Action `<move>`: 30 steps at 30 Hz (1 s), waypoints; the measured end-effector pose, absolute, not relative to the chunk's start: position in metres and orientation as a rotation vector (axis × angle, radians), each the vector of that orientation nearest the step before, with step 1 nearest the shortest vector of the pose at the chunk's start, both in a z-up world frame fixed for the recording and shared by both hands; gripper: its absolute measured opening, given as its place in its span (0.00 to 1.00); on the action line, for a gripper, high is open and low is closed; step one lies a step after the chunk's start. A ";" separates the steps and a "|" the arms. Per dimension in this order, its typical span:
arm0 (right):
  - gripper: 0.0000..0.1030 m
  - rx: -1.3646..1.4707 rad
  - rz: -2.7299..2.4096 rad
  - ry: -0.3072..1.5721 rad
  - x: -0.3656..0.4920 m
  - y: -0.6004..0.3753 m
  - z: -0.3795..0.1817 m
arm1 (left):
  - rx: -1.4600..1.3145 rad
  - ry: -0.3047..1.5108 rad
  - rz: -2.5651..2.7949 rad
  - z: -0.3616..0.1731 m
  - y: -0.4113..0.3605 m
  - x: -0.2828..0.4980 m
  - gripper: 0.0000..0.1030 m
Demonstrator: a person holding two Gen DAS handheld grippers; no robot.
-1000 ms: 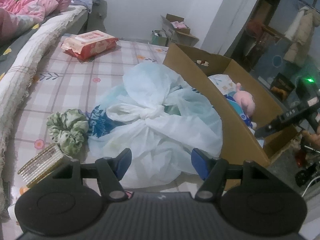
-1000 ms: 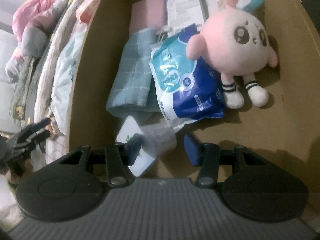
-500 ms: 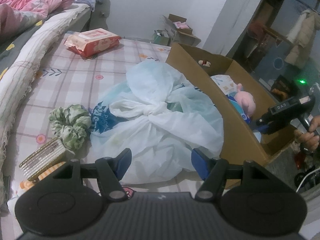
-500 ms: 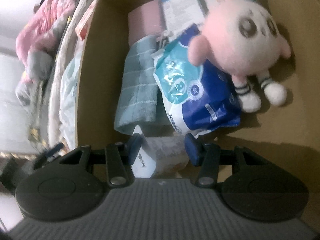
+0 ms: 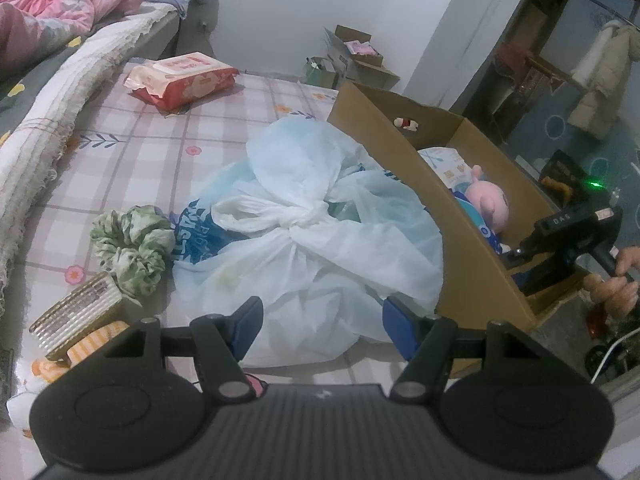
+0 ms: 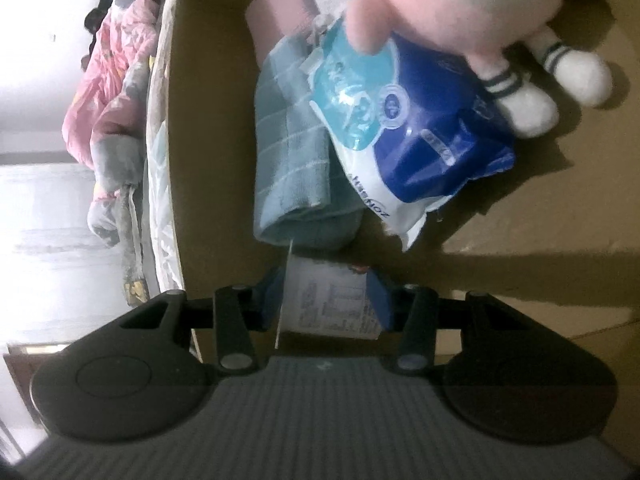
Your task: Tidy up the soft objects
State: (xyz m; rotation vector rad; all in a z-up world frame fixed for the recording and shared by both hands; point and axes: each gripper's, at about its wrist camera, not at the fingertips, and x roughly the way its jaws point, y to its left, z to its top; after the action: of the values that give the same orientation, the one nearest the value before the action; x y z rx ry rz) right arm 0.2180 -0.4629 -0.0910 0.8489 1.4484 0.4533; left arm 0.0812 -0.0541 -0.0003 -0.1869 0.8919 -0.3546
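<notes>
My left gripper (image 5: 322, 322) is open and empty, just in front of a knotted white plastic bag (image 5: 316, 236) on the checked table. A green scrunchie (image 5: 132, 248) lies to the bag's left. My right gripper (image 6: 326, 300) is inside the cardboard box (image 6: 560, 220), its blue pads closed against a small white tissue pack (image 6: 330, 304). Beyond it lie a folded teal towel (image 6: 290, 148), a blue-white wipes pack (image 6: 404, 136) and a pink plush toy (image 6: 480, 4). The left wrist view shows the box (image 5: 472, 264) with the plush (image 5: 490, 200) and the right gripper (image 5: 568, 236).
A red wipes pack (image 5: 180, 80) lies far back on the table. A gold comb-like item (image 5: 76, 312) and orange striped cloth (image 5: 92, 340) sit at the near left. A bed with a pink quilt (image 5: 52, 4) runs along the left. Small boxes (image 5: 352, 60) stand on the floor.
My right gripper went lower into the box and closed in on the tissue pack, which now sits between its pads. My left gripper drew back slightly and stays open.
</notes>
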 end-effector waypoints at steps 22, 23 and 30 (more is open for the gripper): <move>0.44 0.733 0.390 1.455 0.211 -0.469 -0.071 | -0.182 0.880 -0.359 0.004 -0.055 0.074 0.65; 0.44 0.743 0.393 1.458 0.210 -0.467 -0.073 | -0.185 0.881 -0.359 0.004 -0.055 0.074 0.65; 0.44 0.796 0.430 1.447 0.205 -0.453 -0.082 | -0.186 0.879 -0.360 0.004 -0.054 0.073 0.65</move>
State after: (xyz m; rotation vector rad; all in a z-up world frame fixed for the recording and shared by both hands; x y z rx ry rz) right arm 0.2049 -0.4534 -0.0819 0.7961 1.4466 0.4299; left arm 0.0735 -0.0538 0.0036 -0.1864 0.8787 -0.3599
